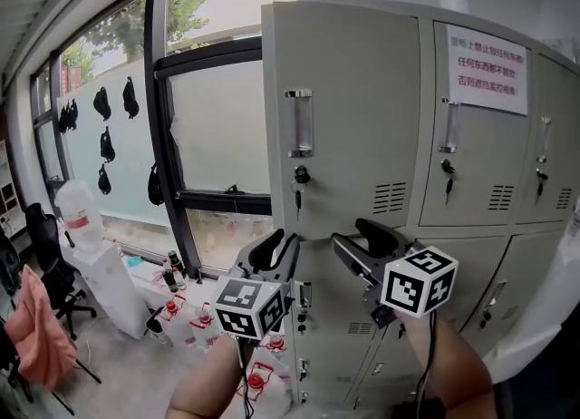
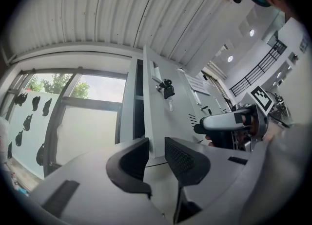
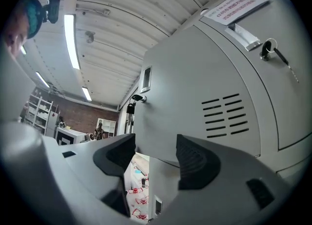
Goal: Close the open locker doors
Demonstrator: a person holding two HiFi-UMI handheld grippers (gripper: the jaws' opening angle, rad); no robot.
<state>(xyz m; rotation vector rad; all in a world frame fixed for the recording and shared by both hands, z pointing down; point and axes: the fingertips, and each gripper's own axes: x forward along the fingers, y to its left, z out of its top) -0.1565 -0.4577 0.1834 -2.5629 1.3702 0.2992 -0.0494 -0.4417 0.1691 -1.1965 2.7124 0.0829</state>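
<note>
Head view: the top-left locker door (image 1: 353, 118) is swung out. The left hand-held gripper (image 1: 281, 241) and right hand-held gripper (image 1: 352, 234) are both at its bottom edge.

Left gripper view: jaws nearly together, pinching the door's lower corner.

Right gripper view: jaws well apart with the door's bottom edge between them, and the pads don't look pressed on.

The door (image 1: 349, 127) and lockers (image 1: 471, 254) are pale grey. The notice (image 1: 488, 68) is white with red print. The left claw (image 1: 279, 254) and right claw (image 1: 349, 234) are black, their cubes (image 1: 419, 283) white with black square patterns. The cloth (image 1: 36, 331) is pink, the chair (image 1: 43, 231) and window frame (image 1: 159, 91) black.
</note>
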